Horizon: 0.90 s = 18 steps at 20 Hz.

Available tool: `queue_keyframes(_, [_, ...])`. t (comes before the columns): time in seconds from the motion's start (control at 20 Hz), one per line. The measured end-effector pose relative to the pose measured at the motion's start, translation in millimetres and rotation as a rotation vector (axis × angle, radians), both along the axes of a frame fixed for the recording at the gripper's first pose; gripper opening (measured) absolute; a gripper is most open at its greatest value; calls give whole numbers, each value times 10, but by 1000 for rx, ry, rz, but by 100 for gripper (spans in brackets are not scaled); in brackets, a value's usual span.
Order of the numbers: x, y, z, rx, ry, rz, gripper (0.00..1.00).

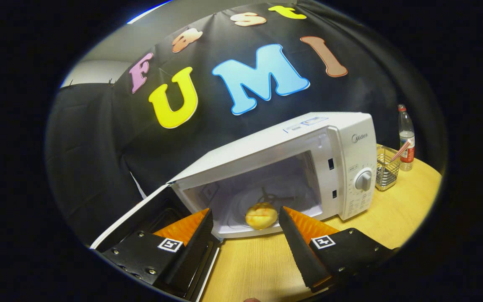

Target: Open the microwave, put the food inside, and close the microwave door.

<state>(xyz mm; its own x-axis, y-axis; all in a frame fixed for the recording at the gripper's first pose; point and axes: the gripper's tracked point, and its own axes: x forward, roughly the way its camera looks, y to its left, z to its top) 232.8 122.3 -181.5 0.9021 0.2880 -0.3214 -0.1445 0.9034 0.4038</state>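
- A pale wooden bench point(396, 218) under a black cloth wall is where I work.
- My tool point(245, 218) hangs over the bench, its fingers spread wide with nothing between them.
- Just ahead of the fingers, the food point(261, 215), a round yellowish bun, sits inside the white microwave point(342, 138) near the front sill.
- The microwave door point(141, 214) is swung open beside my left finger.
- Beyond the microwave stand a wire basket point(387, 172) and a bottle point(406, 138).

Black cloth wall point(99, 138), wood table point(396, 209).
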Motion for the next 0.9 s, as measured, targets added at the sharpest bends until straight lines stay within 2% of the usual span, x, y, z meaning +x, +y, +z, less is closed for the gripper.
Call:
queue_keyframes(0.4, [-960,194,573,-47,-65,58,96])
queue_keyframes(0.6, [-1414,515,748,-81,-87,147,96])
queue_keyframes(0.9, [-1934,989,964,-103,-147,227,96])
